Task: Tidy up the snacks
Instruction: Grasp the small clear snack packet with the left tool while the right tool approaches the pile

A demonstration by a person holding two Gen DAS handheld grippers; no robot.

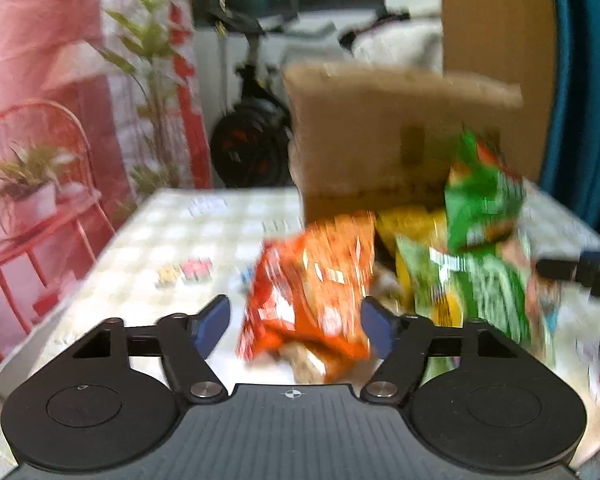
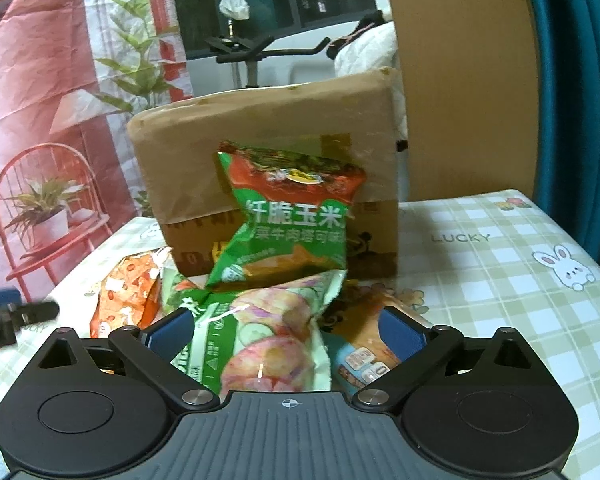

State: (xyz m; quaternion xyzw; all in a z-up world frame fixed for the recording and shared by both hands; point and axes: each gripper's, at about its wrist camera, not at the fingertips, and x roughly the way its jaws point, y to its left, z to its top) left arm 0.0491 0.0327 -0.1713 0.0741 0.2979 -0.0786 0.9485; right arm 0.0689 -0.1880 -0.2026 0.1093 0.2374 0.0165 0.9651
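A pile of snack bags lies on a checked tablecloth in front of a cardboard box (image 2: 268, 168). In the left wrist view, which is blurred, my left gripper (image 1: 296, 320) is open with an orange bag (image 1: 312, 288) lying between and ahead of its blue fingers; green bags (image 1: 480, 208) are piled to its right. In the right wrist view my right gripper (image 2: 288, 332) is open around a pale green bag with pink rings (image 2: 260, 340). A green corn-chip bag (image 2: 292, 220) leans against the box. The orange bag (image 2: 128, 296) lies at the left.
The cardboard box (image 1: 380, 136) stands at the table's far side. The table (image 2: 500, 260) has a checked cloth with rabbit prints. An exercise bike (image 1: 252, 136) and a printed backdrop (image 1: 60, 80) are behind. The left gripper's tip shows in the right view (image 2: 12, 312).
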